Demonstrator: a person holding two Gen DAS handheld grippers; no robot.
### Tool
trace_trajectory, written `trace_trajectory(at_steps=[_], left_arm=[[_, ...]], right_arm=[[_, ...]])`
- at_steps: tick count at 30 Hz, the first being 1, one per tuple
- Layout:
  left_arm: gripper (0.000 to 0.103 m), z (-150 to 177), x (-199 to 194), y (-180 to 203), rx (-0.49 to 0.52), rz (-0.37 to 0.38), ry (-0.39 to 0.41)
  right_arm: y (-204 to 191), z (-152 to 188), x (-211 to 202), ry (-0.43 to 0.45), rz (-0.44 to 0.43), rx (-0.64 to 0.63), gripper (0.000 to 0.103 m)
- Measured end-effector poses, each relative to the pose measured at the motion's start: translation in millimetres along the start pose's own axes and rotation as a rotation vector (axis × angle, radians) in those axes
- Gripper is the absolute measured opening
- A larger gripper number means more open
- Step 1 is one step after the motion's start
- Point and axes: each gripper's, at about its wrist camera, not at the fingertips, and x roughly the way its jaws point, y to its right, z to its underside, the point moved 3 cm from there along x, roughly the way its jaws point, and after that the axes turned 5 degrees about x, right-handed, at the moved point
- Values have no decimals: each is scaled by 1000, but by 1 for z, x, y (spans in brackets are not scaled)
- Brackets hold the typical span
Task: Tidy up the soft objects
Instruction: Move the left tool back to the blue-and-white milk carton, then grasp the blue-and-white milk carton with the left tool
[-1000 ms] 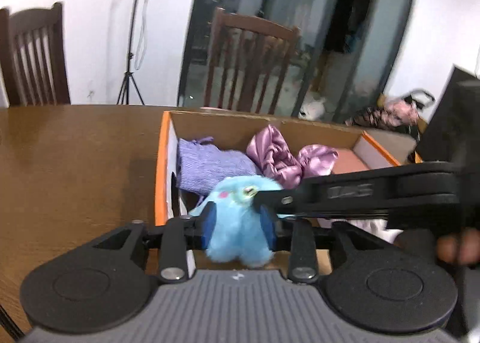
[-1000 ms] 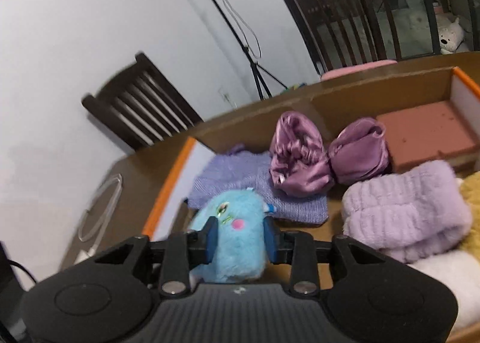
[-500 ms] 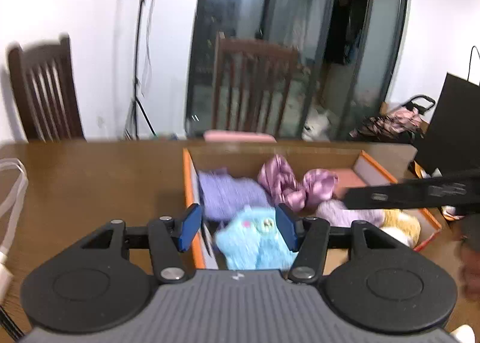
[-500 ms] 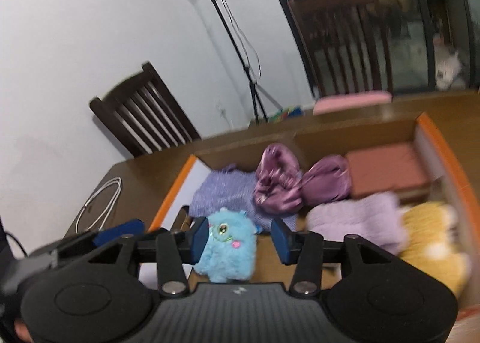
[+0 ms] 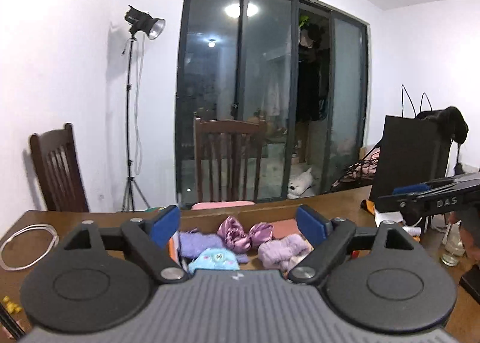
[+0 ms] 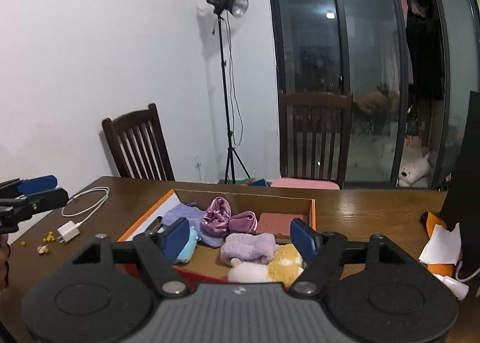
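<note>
An orange-rimmed cardboard box sits on the wooden table and holds the soft objects. A light blue plush lies at its near left, also in the left wrist view. Inside too are a purple knit cloth, a satin purple bow, a lilac fuzzy roll and a yellow and white plush. My left gripper is open and empty, held back above the box. My right gripper is open and empty, also back from the box.
A white cable and charger and small yellow bits lie on the table at left. A black bag and a small glass stand at right. Two wooden chairs are behind the table.
Both grippers let go of the blue plush, opened wide and pulled back and up from the box. The plush now rests in the box's near left corner.
</note>
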Motion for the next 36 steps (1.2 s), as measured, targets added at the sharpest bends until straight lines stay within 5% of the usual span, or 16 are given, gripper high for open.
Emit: trace_trajectory(at_steps=[8,17,26,31,36], left_arm=[[93,58,-78,25,-90,-60,-15],[97,103,-122,47,-108,-67,-94],[96,106,-82,56,-130,20,-129],[72,101,-20,51,-184,102,-175],[46,99,59,45,-277,182,-262]], right_arm=[[-23,67,-65,76,-20,-57,80],[-35,151,-105,-5,-70,-8,80],[-22,162,-102,-20,-33,43,80],[-15,153,-61,-44,-38,79,78],[-3,133,-1,-63,-64,187,64]])
